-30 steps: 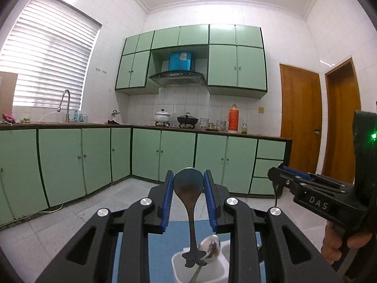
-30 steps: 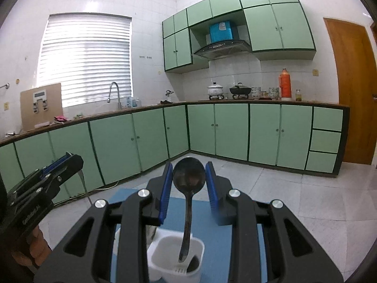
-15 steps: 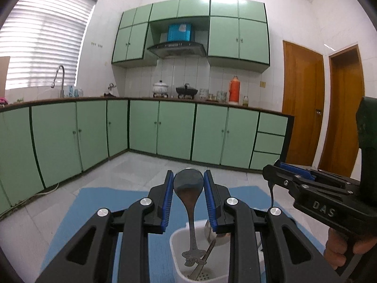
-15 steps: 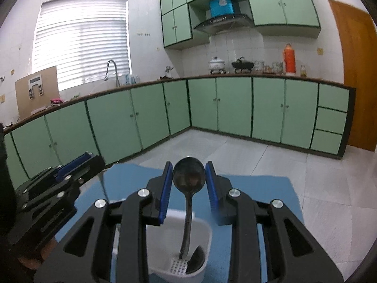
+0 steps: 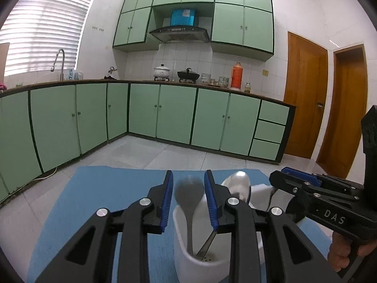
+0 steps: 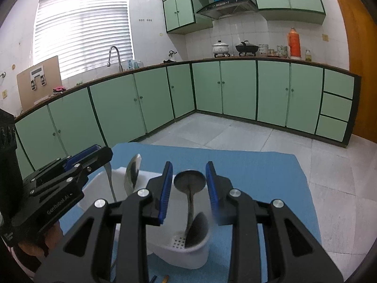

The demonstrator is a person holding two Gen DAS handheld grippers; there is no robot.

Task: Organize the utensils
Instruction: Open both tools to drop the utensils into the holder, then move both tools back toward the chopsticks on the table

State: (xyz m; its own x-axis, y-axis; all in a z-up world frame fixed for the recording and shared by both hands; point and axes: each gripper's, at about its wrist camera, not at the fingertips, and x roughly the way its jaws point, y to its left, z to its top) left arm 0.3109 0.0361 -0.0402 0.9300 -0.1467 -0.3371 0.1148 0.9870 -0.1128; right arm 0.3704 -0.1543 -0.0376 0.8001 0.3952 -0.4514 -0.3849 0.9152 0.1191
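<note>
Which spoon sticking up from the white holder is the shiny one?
The bright spoon just outside the left gripper; the grey spoon between its jaws, which have just been opening, is dull.

Spoons crowding holder; mat open

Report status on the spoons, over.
Left gripper just opening, dark metal spoon loose between jaws; right gripper same with second dark spoon. Both handles in white plastic holder. Nothing blocking.

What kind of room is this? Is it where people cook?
Yes, it looks like a home kitchen. There are green cabinets under a long counter, pots on a stove beneath an extractor hood, and a sink tap by the window.
</note>
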